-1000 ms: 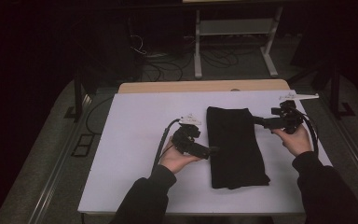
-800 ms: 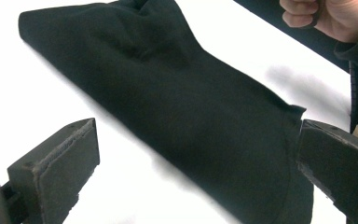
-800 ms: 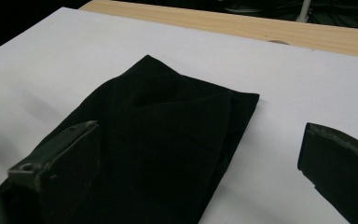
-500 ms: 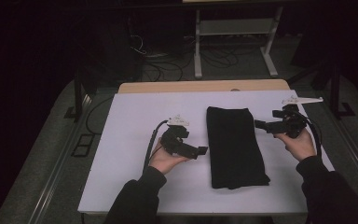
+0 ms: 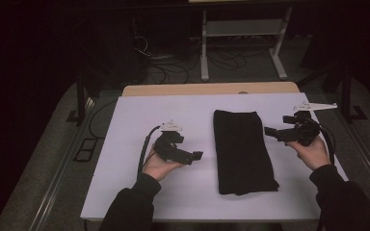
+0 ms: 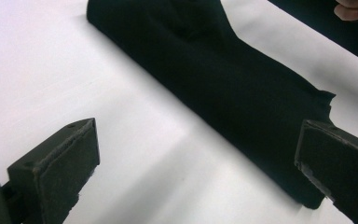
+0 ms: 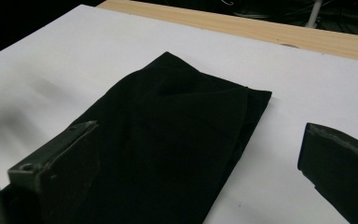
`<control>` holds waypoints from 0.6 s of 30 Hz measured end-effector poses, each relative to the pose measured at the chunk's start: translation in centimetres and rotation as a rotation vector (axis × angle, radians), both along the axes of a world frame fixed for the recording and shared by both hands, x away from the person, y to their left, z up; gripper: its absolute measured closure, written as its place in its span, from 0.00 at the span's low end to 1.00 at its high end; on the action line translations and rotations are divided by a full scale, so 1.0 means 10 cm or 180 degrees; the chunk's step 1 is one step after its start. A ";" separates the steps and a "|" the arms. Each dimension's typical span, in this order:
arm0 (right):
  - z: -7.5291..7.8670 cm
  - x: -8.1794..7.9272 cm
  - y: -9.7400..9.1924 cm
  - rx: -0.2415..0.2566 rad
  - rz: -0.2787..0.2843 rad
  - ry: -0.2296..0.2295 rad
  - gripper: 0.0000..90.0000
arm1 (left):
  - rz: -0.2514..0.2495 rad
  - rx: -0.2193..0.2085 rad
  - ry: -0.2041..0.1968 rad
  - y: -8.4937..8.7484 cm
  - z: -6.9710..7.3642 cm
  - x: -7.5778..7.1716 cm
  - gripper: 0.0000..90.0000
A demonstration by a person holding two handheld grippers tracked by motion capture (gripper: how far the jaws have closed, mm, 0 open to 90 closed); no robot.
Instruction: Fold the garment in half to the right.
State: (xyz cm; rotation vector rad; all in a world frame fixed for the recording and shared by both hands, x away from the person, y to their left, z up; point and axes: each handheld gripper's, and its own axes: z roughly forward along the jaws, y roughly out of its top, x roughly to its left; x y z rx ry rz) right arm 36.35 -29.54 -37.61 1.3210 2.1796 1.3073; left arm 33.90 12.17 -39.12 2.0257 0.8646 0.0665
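A black folded cloth (image 5: pixel 243 151) lies lengthwise in the middle of the white table (image 5: pixel 183 115); it also shows as the cloth (image 6: pixel 242 88) and the cloth (image 7: pixel 168 144). My left gripper (image 5: pixel 196 155) hovers a little left of the cloth, pointing toward it, open with nothing between its jaws (image 6: pixel 196 172). To the cloth's right, my right gripper (image 5: pixel 268 131) points at its upper edge, open and empty (image 7: pixel 200 168). Neither gripper touches the cloth.
A wooden strip (image 5: pixel 212 89) runs along the table's far edge. Behind it stand a white metal stand (image 5: pixel 243 36) and cables on the dark floor. Bare white table lies left of the left hand and along the front edge.
Both grippers have drawn apart from the cloth: the left moved left and the right moved right and slightly back. The cloth stays flat and folded.
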 end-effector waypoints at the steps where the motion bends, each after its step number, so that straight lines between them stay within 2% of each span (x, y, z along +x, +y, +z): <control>1: 0.00 -0.01 0.00 -0.0004 0.0009 -0.0003 0.00 | 0.0002 -0.0007 -0.0002 0.02 -0.01 0.00 0.00; 18: -0.07 -0.14 -0.08 -0.0028 -0.0004 0.0012 0.00 | 0.0131 -0.0024 0.0027 0.28 -0.11 -0.05 0.00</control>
